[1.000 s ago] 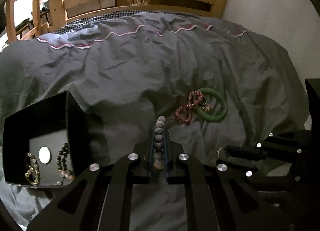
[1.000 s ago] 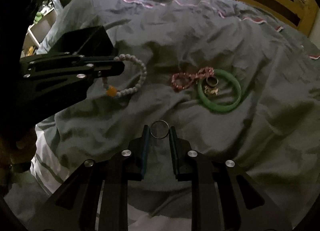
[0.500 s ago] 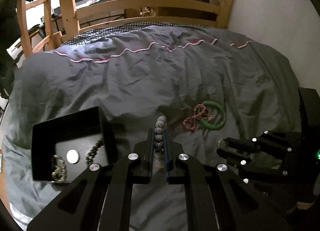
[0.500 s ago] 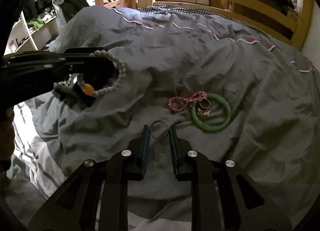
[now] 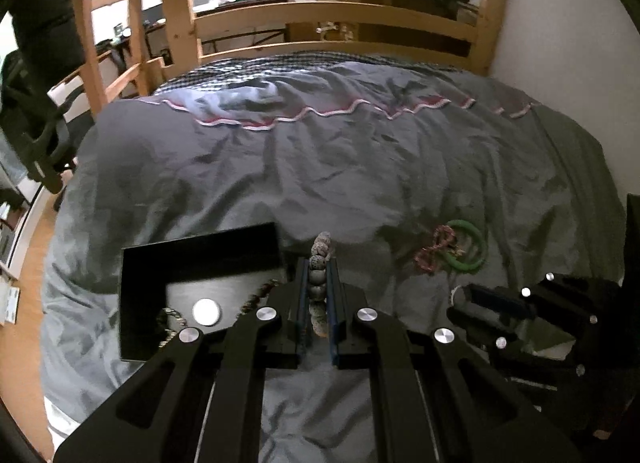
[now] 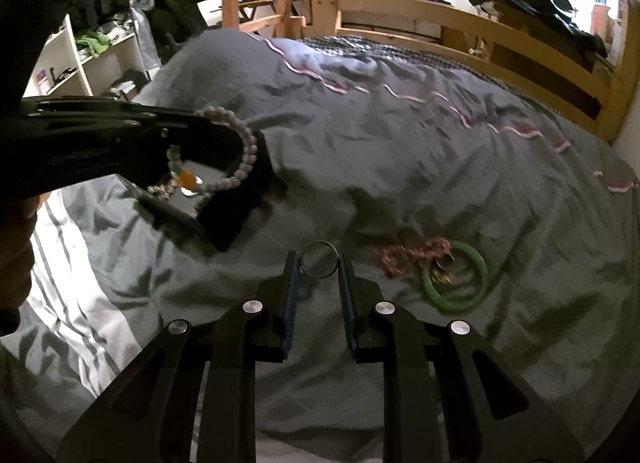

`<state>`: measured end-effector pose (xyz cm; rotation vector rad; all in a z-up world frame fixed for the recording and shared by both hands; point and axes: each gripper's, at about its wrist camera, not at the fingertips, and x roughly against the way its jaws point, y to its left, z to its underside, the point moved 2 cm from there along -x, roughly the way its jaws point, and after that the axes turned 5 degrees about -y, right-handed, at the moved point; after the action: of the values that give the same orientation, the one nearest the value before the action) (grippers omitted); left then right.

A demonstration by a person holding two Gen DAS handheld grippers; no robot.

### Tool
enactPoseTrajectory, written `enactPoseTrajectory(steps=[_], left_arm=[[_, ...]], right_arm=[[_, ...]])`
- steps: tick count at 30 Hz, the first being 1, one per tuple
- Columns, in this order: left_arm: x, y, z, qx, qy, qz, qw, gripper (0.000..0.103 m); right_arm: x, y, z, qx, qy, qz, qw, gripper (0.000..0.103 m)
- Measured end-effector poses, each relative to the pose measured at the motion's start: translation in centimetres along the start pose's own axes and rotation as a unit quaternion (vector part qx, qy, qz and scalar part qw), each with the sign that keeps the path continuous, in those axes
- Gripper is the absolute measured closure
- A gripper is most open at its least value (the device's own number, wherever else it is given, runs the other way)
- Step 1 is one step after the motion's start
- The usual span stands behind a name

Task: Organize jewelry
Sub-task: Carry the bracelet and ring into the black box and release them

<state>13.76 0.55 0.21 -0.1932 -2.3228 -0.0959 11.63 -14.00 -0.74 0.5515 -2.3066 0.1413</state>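
Observation:
My left gripper (image 5: 318,267) is shut on a grey beaded bracelet (image 5: 319,263) and holds it above the near right edge of the black jewelry box (image 5: 192,259). In the right wrist view the bracelet (image 6: 244,155) hangs from the left gripper over the box (image 6: 224,223). My right gripper (image 6: 319,263) is shut on a thin metal ring (image 6: 319,259), above the grey duvet. A green bangle (image 6: 456,279), a pink beaded bracelet (image 6: 412,255) and small rings lie together on the duvet; they also show in the left wrist view (image 5: 466,239).
The box holds a beaded chain (image 5: 168,319), a dark bracelet and a white round mark (image 5: 207,311). A wooden bed frame (image 5: 340,27) stands behind. White shelves (image 6: 96,59) stand at the left. A wall runs along the right.
Both grippers have risen and pulled back. My left gripper has carried the beaded bracelet leftward to over the box's edge. The right gripper keeps its ring.

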Motion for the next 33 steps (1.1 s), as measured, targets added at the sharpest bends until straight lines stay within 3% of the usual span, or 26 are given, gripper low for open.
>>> enactPoseTrajectory(steps=[13, 22, 33], left_arm=[[1.0, 6.3, -0.9, 0.051, 0.003, -0.058, 0.997, 0.095], [0.5, 10.3, -0.5, 0.09, 0.018, -0.077, 0.9927, 0.095], [-2.6, 13.5, 1.5, 0.128, 0.076, -0.087, 0.985, 0.095]], right_arm=[[-2.4, 5.2, -3.3, 0.028, -0.015, -0.04, 0.999, 0.083], [-5.2, 8.4, -5.6, 0.041, -0.02, -0.066, 0.997, 0.083], [-8.6, 10.3, -4.6, 0.045, 0.005, -0.079, 0.996, 0.083]])
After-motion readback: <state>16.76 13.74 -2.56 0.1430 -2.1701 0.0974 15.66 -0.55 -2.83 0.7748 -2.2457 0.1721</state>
